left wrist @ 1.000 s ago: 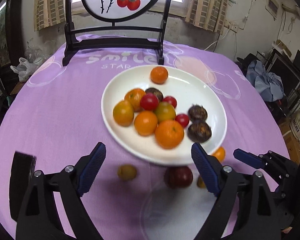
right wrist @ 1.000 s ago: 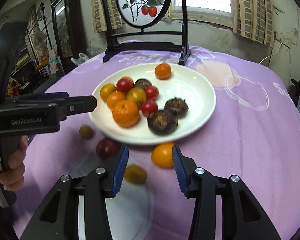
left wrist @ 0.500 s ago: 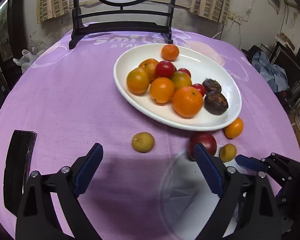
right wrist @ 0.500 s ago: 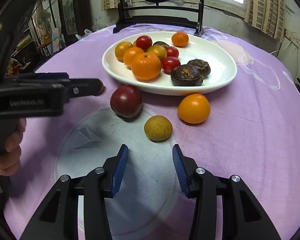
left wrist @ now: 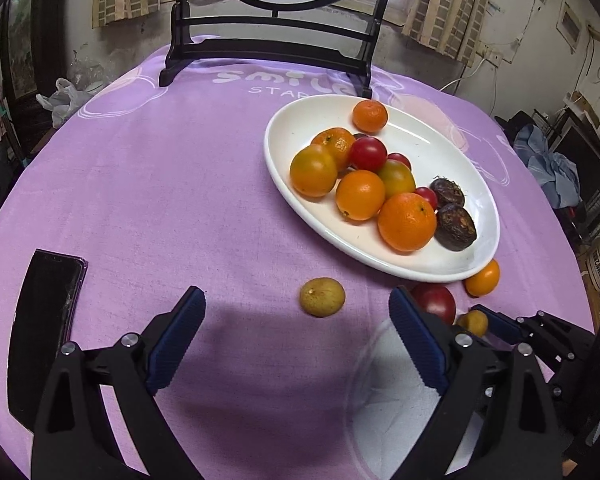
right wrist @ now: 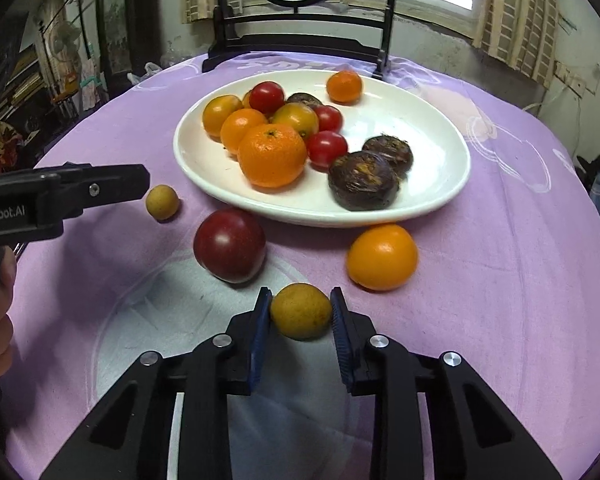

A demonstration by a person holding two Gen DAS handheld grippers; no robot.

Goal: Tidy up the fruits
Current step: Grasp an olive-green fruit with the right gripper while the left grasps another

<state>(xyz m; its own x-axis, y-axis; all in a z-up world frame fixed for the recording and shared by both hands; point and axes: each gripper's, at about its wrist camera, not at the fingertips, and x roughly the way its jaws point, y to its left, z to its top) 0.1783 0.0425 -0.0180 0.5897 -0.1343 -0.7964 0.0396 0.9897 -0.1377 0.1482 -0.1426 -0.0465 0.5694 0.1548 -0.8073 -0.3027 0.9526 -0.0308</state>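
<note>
A white oval plate (left wrist: 300,208) (right wrist: 432,184) holds several oranges, tomatoes and dark brown fruits. Loose on the purple cloth lie a dark red fruit (right wrist: 230,245), an orange (right wrist: 382,257) and two small yellow-brown fruits. My right gripper (right wrist: 300,308) has its pads against both sides of one yellow-brown fruit (right wrist: 301,311), resting on the cloth. My left gripper (left wrist: 296,312) is open, its fingers on either side of the other yellow-brown fruit (left wrist: 322,297) with wide gaps.
A black phone (left wrist: 44,320) lies on the cloth at the left. A dark wooden stand with a round painted screen (left wrist: 268,52) stands at the table's far side. A pale round patch (right wrist: 152,320) marks the cloth near me.
Both grippers came down and forward toward the loose fruits. The right jaws narrowed around the near yellow-brown fruit. The left gripper shifted left, staying wide open.
</note>
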